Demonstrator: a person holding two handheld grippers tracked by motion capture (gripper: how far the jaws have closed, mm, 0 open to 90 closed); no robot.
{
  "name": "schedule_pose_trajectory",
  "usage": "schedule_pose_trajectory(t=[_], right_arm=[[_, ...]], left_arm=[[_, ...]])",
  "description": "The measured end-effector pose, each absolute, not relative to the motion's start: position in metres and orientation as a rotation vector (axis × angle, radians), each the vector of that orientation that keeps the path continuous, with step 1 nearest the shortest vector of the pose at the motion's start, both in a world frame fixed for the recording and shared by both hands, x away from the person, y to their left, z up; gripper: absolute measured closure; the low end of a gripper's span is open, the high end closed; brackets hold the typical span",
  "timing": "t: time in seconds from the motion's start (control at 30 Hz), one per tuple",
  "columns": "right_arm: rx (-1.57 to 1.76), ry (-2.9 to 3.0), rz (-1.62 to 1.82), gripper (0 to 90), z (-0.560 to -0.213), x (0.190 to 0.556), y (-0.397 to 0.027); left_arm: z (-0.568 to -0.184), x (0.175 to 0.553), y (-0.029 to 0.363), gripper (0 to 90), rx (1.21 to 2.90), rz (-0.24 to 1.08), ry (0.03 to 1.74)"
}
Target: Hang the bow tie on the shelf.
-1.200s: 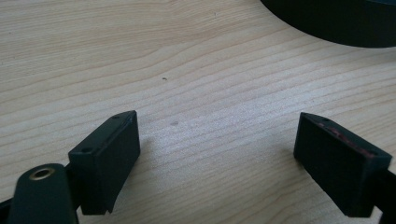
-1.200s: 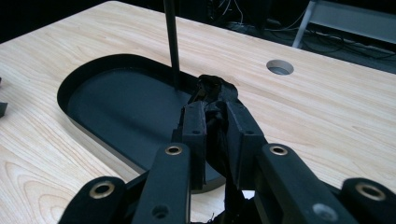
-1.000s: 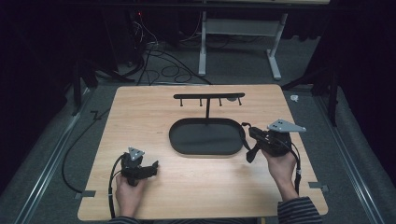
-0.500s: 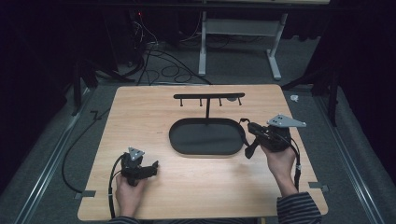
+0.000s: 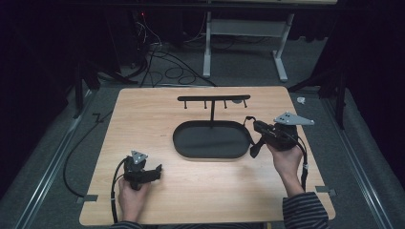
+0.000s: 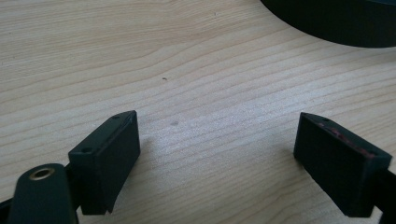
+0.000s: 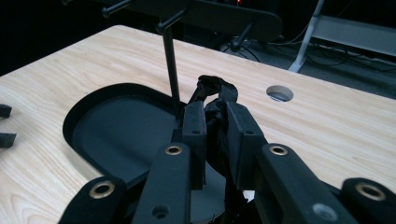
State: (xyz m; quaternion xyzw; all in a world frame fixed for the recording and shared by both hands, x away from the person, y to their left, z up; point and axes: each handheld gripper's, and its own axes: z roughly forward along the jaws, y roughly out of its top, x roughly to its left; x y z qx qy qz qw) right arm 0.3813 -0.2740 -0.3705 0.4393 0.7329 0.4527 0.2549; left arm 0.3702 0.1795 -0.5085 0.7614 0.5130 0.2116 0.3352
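a black oval tray (image 5: 210,143) lies near the middle of the wooden table (image 5: 143,119), and everything else is placed from it; from the tray's far edge a thin post rises to a black horizontal bar with short pegs (image 5: 213,99); just off the tray's right end, the right gripper (image 5: 253,128) is held in the person's right hand (image 5: 285,160), its jaws closed narrow on a black strap (image 5: 254,145) that loops above the jaws and hangs down beside the tray's rim; in the right gripper view the strap (image 7: 215,88) is bunched between the jaws over the tray's edge (image 7: 74,112); well to the tray's near left, the left gripper (image 5: 155,172) rests low over bare wood in the left hand (image 5: 131,198), jaws spread wide and holding nothing; a grey triangular plate (image 5: 293,119) tops the right gripper; a round hole (image 7: 279,93) sits in the table beyond the tray.
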Motion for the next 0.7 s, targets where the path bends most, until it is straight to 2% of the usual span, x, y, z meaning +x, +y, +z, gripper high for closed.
schedule_pose_trajectory(t=[0.7], right_arm=[[1.165, 1.983, 1.261, 80.6, -0.353, 0.401, -0.266]], left_arm=[[-0.509, 0.37, 0.179, 14.9, 1.987, 0.552, 1.337]])
